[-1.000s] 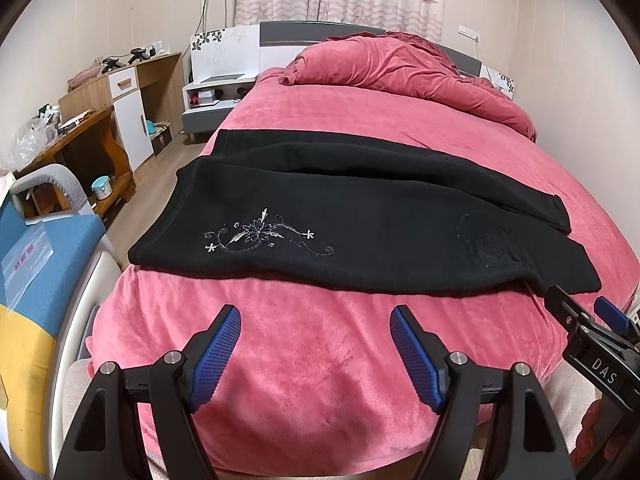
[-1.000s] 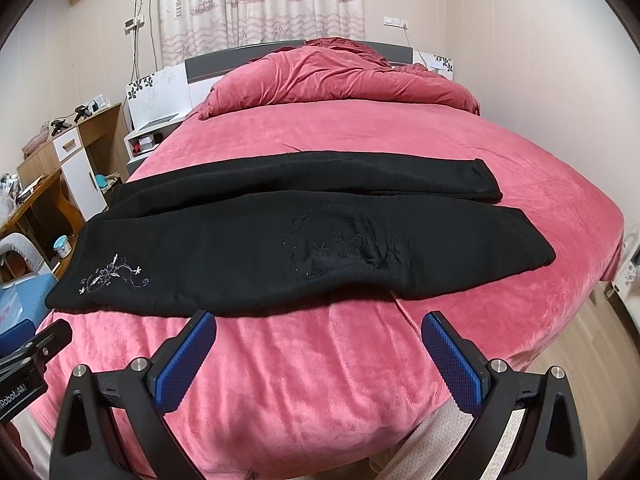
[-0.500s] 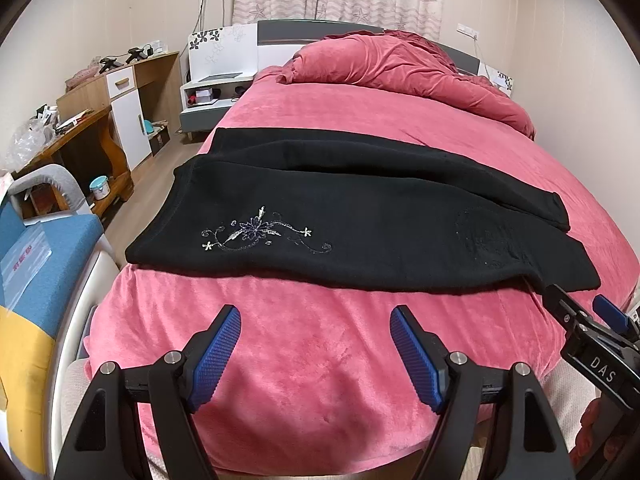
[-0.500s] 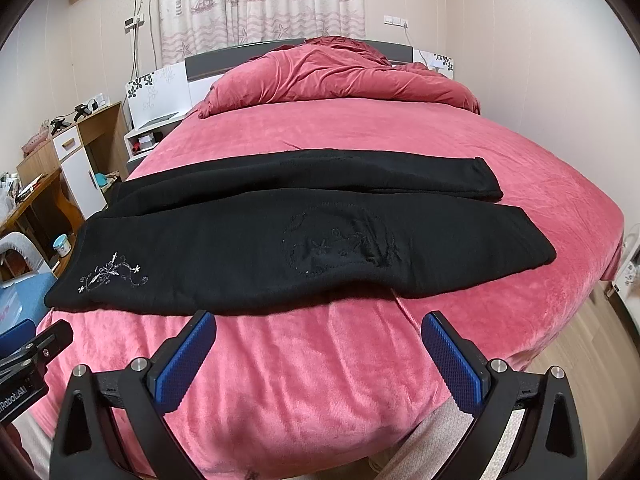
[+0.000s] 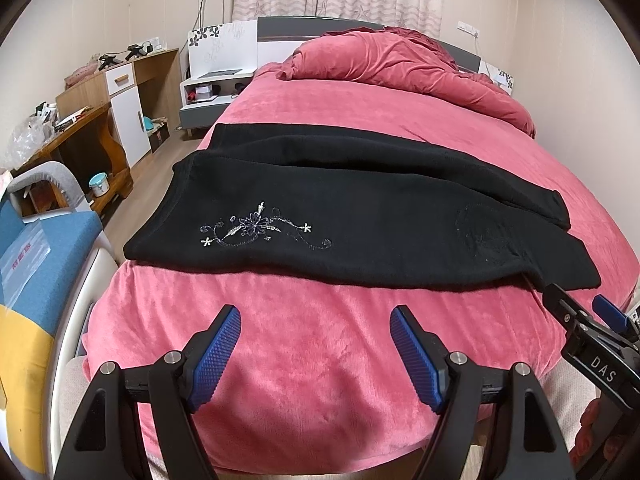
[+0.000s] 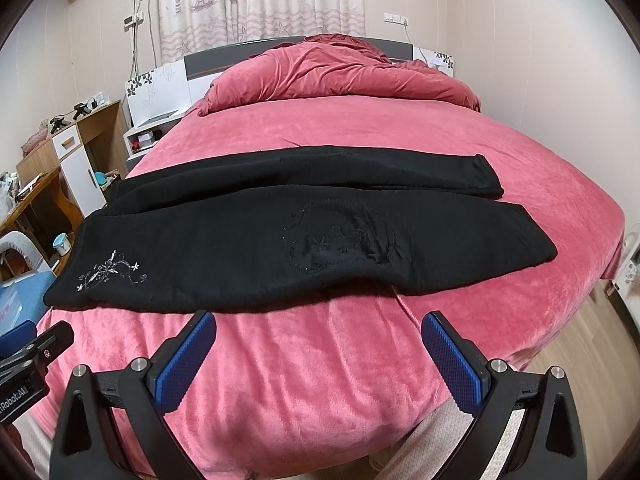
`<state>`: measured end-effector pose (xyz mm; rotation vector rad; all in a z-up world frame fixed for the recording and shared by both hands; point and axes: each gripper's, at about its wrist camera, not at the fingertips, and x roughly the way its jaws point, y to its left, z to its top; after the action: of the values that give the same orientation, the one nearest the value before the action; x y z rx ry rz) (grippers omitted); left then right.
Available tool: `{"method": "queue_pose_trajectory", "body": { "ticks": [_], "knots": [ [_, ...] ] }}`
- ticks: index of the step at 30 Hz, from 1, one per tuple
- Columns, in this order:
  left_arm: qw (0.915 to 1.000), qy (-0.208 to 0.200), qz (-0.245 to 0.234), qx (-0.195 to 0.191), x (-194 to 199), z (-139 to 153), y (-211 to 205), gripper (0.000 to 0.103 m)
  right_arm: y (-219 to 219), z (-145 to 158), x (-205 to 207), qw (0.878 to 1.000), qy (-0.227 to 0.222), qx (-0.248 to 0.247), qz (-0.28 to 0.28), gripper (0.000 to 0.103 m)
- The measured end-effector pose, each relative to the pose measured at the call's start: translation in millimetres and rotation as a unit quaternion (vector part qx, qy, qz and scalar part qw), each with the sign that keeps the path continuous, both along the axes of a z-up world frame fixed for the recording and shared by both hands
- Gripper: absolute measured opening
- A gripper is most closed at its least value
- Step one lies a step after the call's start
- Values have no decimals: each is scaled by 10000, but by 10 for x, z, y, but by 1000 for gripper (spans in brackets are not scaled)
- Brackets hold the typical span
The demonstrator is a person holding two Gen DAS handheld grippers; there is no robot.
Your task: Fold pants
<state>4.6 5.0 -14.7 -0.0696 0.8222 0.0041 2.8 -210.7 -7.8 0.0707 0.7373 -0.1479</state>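
Note:
Black pants (image 5: 360,216) lie flat across the pink bed (image 5: 320,360), waist at the left, both legs running right, with silver flower embroidery (image 5: 256,230) near the waist. They also show in the right wrist view (image 6: 280,240). My left gripper (image 5: 316,350) is open and empty, held over the bed's near edge, short of the pants. My right gripper (image 6: 320,354) is open and empty, likewise short of the pants' near edge. The right gripper also shows at the right of the left wrist view (image 5: 584,320).
A bunched pink duvet (image 5: 400,64) lies at the headboard. A wooden desk (image 5: 80,132) and a white nightstand (image 5: 212,92) stand left of the bed. A blue and yellow chair (image 5: 36,280) is close at the left. Wooden floor (image 6: 592,336) lies right of the bed.
Both grippers have edged slightly forward toward the pants. Both stay open and the pants have not moved.

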Motion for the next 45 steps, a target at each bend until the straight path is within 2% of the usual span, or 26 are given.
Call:
{"method": "queue_pose_trajectory", "body": {
  "ticks": [15, 20, 24, 29, 34, 37, 39, 42, 43, 45],
  "knots": [
    [10000, 80, -22, -34, 27, -51, -5, 79, -12, -40, 22, 10000, 55, 26, -8, 103],
    [9996, 215, -135, -149, 56, -84, -5, 79, -22, -64, 30, 9999, 91, 56, -6, 103],
    [9961, 560, -293, -612, 129, -186, 55, 79, -60, -113, 58, 9998, 161, 113, -36, 103],
    [9842, 853, -102, -1551, 204, -371, 291, 79, -240, -234, 122, 9984, 335, 444, -93, 103],
    [9792, 992, -21, -1772, 264, -493, 442, 78, -527, -405, 200, 9931, 512, 1043, -162, 103],
    [9674, 1171, 15, -2246, 318, -605, 593, 78, -678, -462, 244, 9907, 584, 1199, -263, 103],
    [9563, 1280, 249, -2618, 360, -695, 729, 78, -795, -505, 301, 9898, 657, 1207, -386, 103],
    [9408, 1357, 705, -3026, 434, -800, 945, 78, -1029, -589, 416, 9830, 811, 1587, -450, 103],
    [9401, 1345, 815, -3023, 456, -813, 996, 77, -1118, -614, 442, 9801, 839, 1727, -499, 103],
    [9468, 1211, 862, -2855, 535, -804, 1083, 77, -1306, -680, 508, 9742, 854, 1988, -635, 102]
  ]
}}
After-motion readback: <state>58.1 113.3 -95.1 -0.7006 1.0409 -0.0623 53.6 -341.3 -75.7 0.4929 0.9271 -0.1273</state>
